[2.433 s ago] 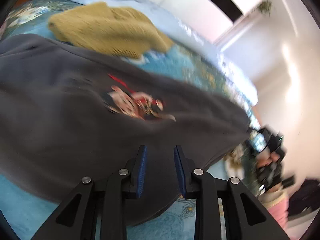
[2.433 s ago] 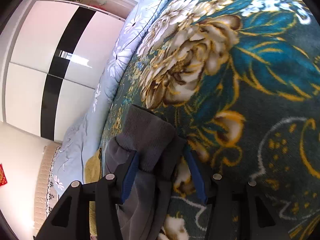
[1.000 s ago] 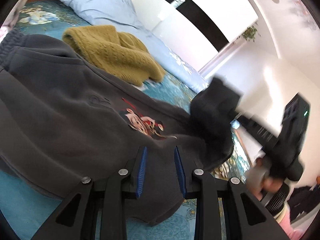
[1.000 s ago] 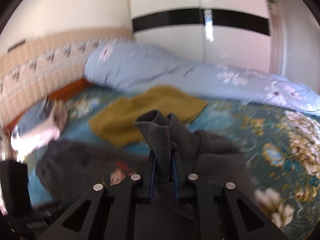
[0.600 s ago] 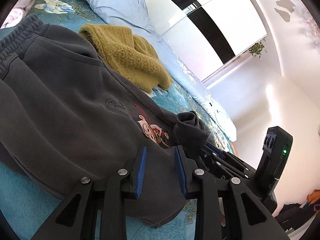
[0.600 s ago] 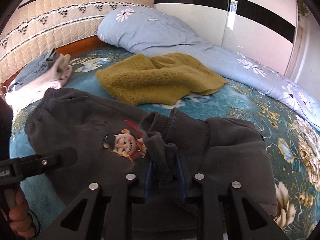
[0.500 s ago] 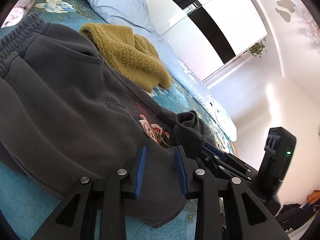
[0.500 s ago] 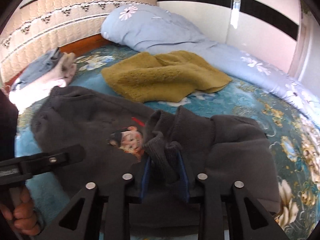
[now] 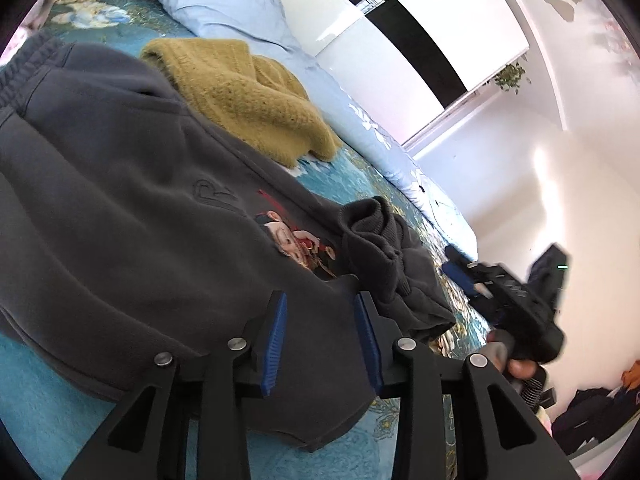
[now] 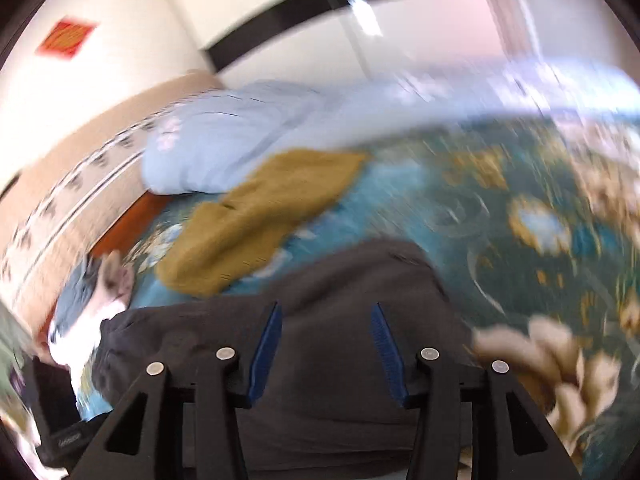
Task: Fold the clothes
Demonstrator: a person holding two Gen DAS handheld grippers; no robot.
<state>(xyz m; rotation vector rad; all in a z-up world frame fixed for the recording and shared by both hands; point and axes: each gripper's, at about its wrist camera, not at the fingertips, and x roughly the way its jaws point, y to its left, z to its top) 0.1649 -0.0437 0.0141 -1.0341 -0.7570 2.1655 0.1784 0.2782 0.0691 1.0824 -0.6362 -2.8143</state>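
The bed [image 9: 44, 408] carries a dark sweatshirt [image 9: 120, 208], spread flat with one cuff [image 9: 372, 228] folded onto its printed chest. It looks thick, limp and grippy; hems and cuffs seem the best holds. The left gripper [image 9: 320, 340] hovers parted, empty. The right gripper [image 10: 326, 352], blurred, is spread wide, holding nothing.

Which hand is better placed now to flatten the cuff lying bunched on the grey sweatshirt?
Probably left. The left tool is open just before the cuff; the right tool, also open, appears blurred and further from it.
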